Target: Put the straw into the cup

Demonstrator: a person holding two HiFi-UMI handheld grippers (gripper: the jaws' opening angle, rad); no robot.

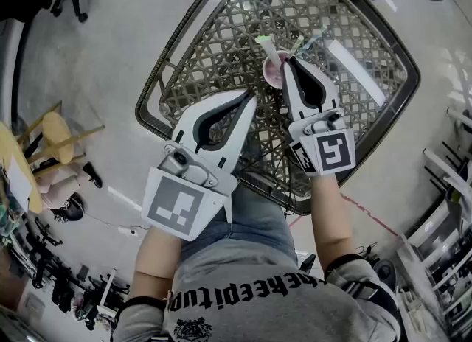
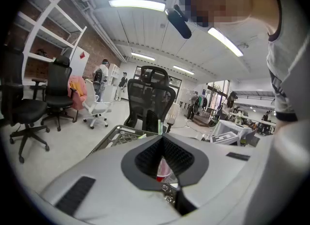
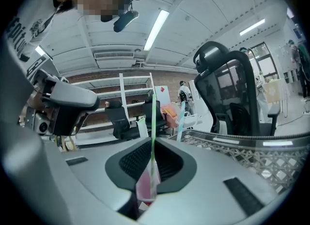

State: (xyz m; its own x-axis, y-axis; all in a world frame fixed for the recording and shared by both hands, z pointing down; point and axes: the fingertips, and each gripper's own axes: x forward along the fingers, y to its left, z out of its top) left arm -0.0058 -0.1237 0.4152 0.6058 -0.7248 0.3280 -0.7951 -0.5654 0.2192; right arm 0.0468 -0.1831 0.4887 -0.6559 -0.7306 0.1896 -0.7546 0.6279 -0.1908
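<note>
- Head view: right gripper (image 1: 289, 62) clenched at the right rim of the pink cup (image 1: 271, 74) on the mesh table (image 1: 369, 112); left gripper (image 1: 249, 99) just near-left of the cup.
- Left gripper view: jaws pressed together, tips meeting, nothing between; cup beyond them.
- Right gripper view: jaws pinching an upright green straw (image 3: 153, 122), cup directly below.

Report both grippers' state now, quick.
Left gripper: shut, holding nothing.
Right gripper: shut on the green straw.
</note>
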